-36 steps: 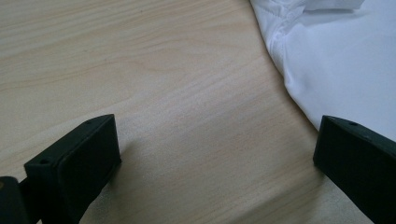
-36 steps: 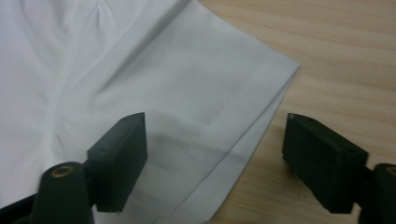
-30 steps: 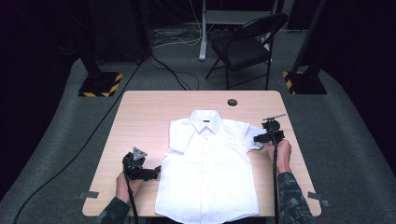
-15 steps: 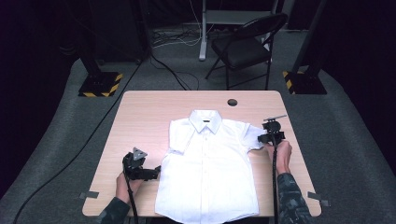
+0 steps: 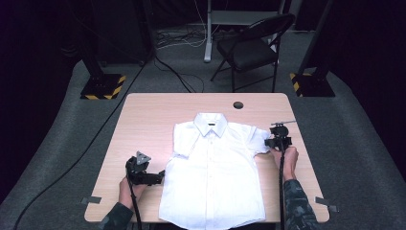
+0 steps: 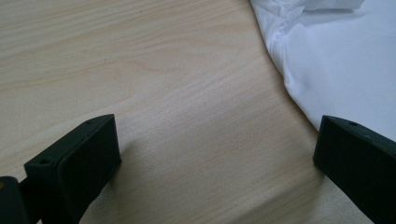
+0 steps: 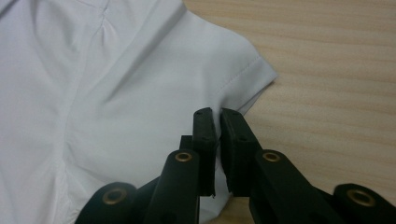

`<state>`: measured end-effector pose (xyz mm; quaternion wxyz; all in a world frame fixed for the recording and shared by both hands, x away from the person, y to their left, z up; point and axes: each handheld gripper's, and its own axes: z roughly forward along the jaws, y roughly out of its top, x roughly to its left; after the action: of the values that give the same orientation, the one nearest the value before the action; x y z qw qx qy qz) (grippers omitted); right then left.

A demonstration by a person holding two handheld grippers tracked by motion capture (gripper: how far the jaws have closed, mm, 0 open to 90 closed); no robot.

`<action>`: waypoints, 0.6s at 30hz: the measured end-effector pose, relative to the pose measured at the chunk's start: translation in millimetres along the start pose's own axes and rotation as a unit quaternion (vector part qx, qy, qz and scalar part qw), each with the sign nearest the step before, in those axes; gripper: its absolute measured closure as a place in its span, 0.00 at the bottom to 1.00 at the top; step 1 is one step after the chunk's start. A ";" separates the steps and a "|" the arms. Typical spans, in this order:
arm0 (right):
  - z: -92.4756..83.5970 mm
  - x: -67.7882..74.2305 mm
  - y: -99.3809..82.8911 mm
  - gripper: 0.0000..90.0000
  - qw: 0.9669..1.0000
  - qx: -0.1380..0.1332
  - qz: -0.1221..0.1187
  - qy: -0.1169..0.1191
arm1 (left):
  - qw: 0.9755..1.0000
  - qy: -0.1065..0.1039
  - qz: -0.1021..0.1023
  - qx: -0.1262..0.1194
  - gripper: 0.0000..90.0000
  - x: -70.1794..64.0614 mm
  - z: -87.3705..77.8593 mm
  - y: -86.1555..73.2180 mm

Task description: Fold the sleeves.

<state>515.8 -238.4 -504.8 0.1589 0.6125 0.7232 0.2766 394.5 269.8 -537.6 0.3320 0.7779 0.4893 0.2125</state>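
On the wooden table (image 5: 143, 120), toward its near edge and slightly right of the middle, a white short-sleeved shirt (image 5: 215, 177) is lying flat with its front up, its collar (image 5: 210, 118) pointing toward the far edge and its hem reaching the near edge. At the right edge of the table, the right gripper (image 7: 217, 128) is pinching the hem of the shirt's right-hand sleeve (image 7: 224, 74); its jaws have just been closing and are now clenched on the fabric, with a thin fold of cloth caught between the pads, as the right gripper view is showing. In the high view that gripper (image 5: 277, 139) is sitting just at the sleeve's outer end, with the person's hand (image 5: 286, 158) behind it. Near the near-left corner, the left gripper (image 5: 143, 173) is resting low over the table just beside the shirt's left side seam; in the left gripper view its jaws are standing wide apart and released, with bare wood between them, and the shirt's edge (image 6: 336, 70) is passing close to the one on the right of that view. A small dark round hole (image 5: 238, 105) is sitting near the far edge. Beyond the table, a black folding chair (image 5: 251, 48) is standing on the grey floor.
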 end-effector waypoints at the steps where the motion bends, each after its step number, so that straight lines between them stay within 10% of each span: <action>1: 0.1 -0.6 -0.4 0.94 1.000 -0.002 0.003 0.003 | 1.000 0.000 0.000 0.000 0.00 0.0 0.0 0.0; 18: -20.4 1.0 2.5 0.95 0.999 -0.030 0.014 0.015 | 1.000 -0.002 0.001 -0.001 0.00 -0.3 0.0 -0.2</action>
<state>506.0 -241.4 -487.0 0.1626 0.6133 0.7081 0.3099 394.2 269.5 -537.7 0.3336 0.7783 0.4879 0.2119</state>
